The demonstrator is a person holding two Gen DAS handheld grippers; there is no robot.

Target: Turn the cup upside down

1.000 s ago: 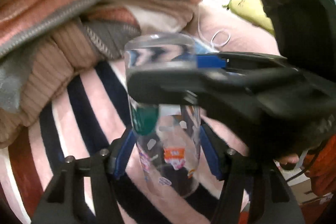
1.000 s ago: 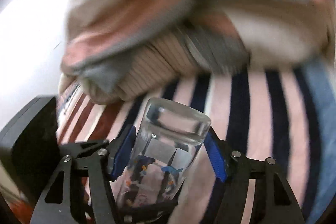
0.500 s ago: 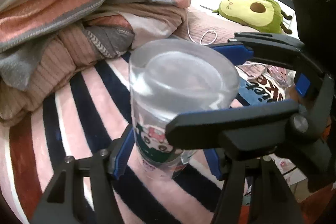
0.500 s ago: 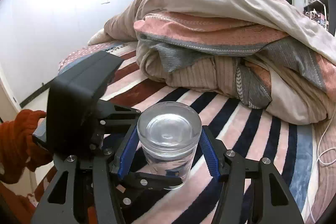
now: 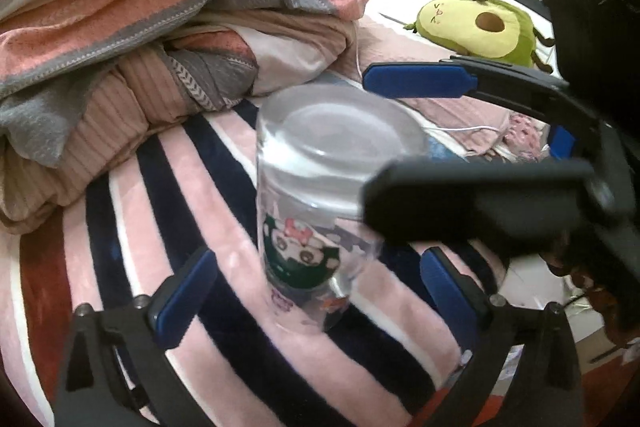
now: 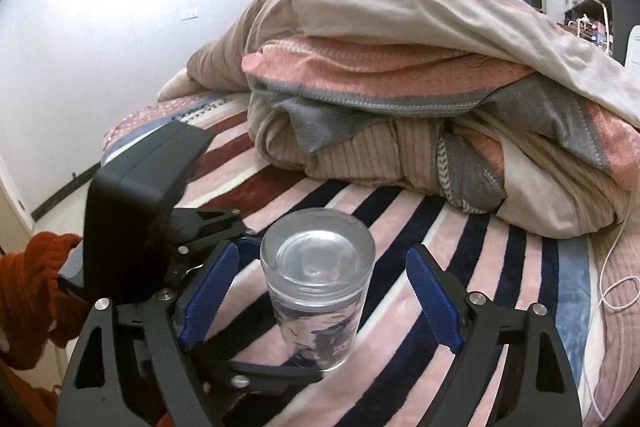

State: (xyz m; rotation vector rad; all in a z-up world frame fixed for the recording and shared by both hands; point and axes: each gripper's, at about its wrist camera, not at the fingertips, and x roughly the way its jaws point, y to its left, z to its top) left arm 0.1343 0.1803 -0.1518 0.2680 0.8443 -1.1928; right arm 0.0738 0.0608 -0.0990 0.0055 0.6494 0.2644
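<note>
A: Both tools were spread. Left tool [image 5: 316,291] and right tool [image 6: 320,303] each straddled the cup [image 5: 320,195], pads clear of the glass on both sides.

B: Cup position?

A: Stood base-up, mouth down on the striped blanket [image 5: 132,227], on the bed, in front of the duvet pile [image 6: 400,87]. Looked slightly tilted in the left view, which could be lens distortion. Flip looked done, judging by the thick base on top.

B: Handling?

A: Clear glass, printed cartoon wrap. Rigid, smooth, so probably slippery against the pads [image 6: 208,299]. Thick base puts weight up high now, and the blanket is soft, so I'd call it tippy. Breakable if it rolled off the bed.

B: Where to grip if it needs a redo?

A: Mid-wall, below the base, pads square on opposite sides. The wall tapers toward the mouth, so a low pinch might squirt it out.

B: Anything near?

A: Avocado plush [image 5: 476,27] and a white cable [image 6: 612,287], both well apart from the cup.
</note>
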